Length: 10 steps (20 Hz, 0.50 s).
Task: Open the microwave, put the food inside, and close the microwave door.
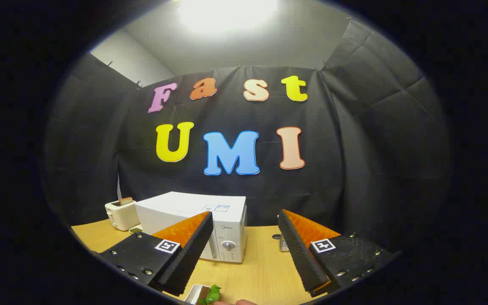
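Hovering wide open and empty, gripper (244, 250) faces microwave (193, 224), door shut, on surface (261, 271) beyond the left finger. Food (210, 294) lies below the fingers in a small tray: likely light, soft, crushable; grip the tray rim. Door is rigid; pull its edge.

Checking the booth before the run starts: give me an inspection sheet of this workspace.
Surface: light wooden table, bare between the fingers.
Job's things: white microwave beyond the fingers, door shut; food tray with a green leafy item near the fingers, partly cut off.
Clutter: cream toaster with toast in its slot, beside the microwave; small dark dish in front of it; small metallic object past the other finger, too hidden to identify.
Grippers: gripper open, fingers wide apart, holding nothing.
Cables: nothing seen.
Surroundings: black cloth wall, bright ceiling light.
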Tool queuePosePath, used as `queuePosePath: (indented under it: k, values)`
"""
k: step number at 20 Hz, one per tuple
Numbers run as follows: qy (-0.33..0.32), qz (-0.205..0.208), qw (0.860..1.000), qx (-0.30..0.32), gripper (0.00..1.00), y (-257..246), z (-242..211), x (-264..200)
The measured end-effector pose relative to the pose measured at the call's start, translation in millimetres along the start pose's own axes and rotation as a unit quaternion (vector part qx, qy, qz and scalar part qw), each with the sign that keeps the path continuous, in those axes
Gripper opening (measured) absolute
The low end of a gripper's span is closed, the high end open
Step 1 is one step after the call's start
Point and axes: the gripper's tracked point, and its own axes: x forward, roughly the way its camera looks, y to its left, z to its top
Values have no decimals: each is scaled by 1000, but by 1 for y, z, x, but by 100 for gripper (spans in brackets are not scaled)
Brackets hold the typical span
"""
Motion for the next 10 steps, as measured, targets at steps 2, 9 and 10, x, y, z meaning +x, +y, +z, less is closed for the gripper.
queuePosePath:
  k: [2, 9, 10]
  values:
    - [10, 1, 1000, -12, 97, 3, -4, 5]
    - [18, 17, 1000, -16, 97, 28, -6, 14]
    - [19, 17, 1000, -15, 97, 30, -7, 16]
